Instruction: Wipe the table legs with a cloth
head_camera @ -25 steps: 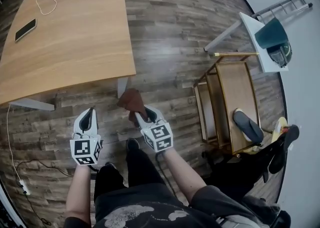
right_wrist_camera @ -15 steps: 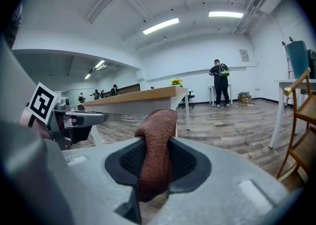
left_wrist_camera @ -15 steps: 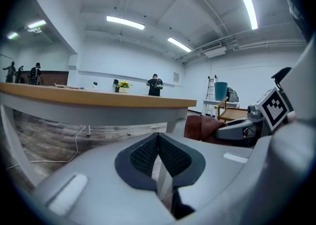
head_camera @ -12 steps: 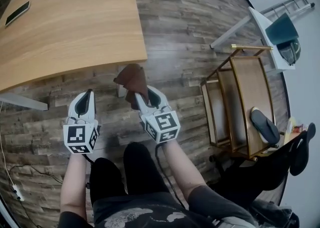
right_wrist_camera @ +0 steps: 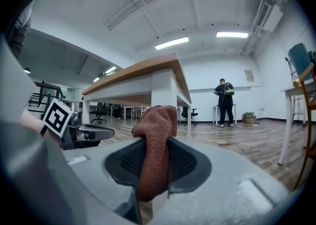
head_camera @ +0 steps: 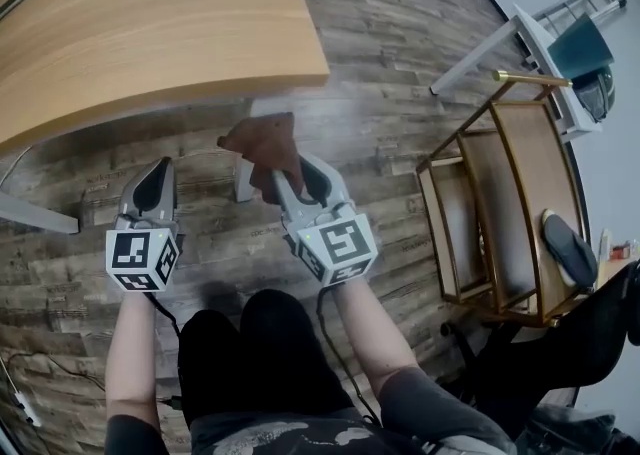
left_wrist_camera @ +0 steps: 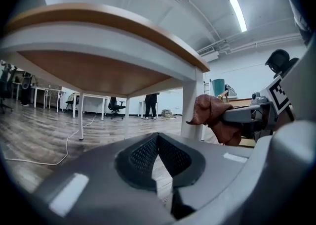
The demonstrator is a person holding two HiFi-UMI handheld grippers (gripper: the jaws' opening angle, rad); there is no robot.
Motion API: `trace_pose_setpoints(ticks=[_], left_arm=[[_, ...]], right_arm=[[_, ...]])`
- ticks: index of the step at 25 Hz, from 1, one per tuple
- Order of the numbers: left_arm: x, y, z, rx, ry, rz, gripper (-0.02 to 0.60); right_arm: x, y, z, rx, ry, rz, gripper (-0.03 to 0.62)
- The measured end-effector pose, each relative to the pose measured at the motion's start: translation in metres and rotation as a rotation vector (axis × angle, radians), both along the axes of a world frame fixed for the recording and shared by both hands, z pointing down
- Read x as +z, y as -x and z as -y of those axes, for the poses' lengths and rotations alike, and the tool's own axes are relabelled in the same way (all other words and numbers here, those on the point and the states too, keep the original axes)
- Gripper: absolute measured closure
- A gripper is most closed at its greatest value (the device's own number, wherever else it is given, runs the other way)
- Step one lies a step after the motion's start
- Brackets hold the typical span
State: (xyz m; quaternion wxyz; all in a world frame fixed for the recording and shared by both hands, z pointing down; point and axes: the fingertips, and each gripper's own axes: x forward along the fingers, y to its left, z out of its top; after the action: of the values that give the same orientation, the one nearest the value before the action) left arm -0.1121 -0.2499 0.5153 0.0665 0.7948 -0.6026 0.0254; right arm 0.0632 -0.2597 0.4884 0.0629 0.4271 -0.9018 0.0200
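A brown cloth point(head_camera: 264, 142) is clamped in my right gripper point(head_camera: 283, 175), which is shut on it; in the right gripper view the cloth point(right_wrist_camera: 156, 140) stands up between the jaws. The white table leg point(head_camera: 243, 179) stands under the wooden table top point(head_camera: 150, 33), just left of the cloth, and I cannot tell whether they touch. My left gripper point(head_camera: 157, 175) is shut with nothing in it, left of the leg. In the left gripper view the leg point(left_wrist_camera: 191, 104) rises ahead, with the cloth point(left_wrist_camera: 212, 116) beside it.
A gold-framed wooden cart point(head_camera: 500, 193) carrying a dark slipper point(head_camera: 570, 248) stands at the right. Behind it is a white side table point(head_camera: 545, 43). A second white leg point(head_camera: 35, 215) lies at the far left. A cable point(head_camera: 20, 398) runs along the floor.
Both grippers have moved forward under the table edge toward the white leg. The cloth stays clamped in the right gripper and is now right by the leg.
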Motion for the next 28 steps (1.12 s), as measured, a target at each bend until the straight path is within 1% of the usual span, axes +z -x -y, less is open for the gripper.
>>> trace_pose_setpoints(ticks=[2,5,8,11,14,18,21,25,28], left_arm=[[0.018,0.000,0.004,0.001,-0.012,0.005,0.563],[0.042,-0.002,0.005,0.004,-0.027,0.013,0.563],[0.069,0.005,0.003,-0.008,-0.023,0.009,0.563],[0.102,0.015,0.000,-0.019,-0.007,-0.025,0.563],[0.136,0.027,-0.004,-0.038,0.005,-0.025,0.563],[0.179,0.040,-0.004,-0.060,0.037,-0.028,0.563],[0.203,0.044,0.001,-0.068,0.054,-0.027,0.563],[0.227,0.045,0.009,-0.075,0.073,-0.010,0.563],[0.251,0.041,0.013,-0.103,0.124,-0.037,0.563]], right_arm=[[0.021,-0.004,0.000,0.010,-0.004,-0.004,0.500],[0.057,-0.009,0.000,0.019,-0.001,-0.048,0.500],[0.094,-0.009,-0.001,0.025,0.028,-0.082,0.500],[0.132,-0.008,-0.004,0.028,0.059,-0.100,0.500],[0.169,-0.006,-0.006,0.033,0.090,-0.118,0.500],[0.223,-0.010,-0.007,0.063,0.164,-0.125,0.500],[0.261,-0.011,-0.006,0.079,0.214,-0.137,0.500],[0.312,-0.012,-0.002,0.085,0.267,-0.192,0.500],[0.348,-0.013,0.002,0.093,0.317,-0.224,0.500]])
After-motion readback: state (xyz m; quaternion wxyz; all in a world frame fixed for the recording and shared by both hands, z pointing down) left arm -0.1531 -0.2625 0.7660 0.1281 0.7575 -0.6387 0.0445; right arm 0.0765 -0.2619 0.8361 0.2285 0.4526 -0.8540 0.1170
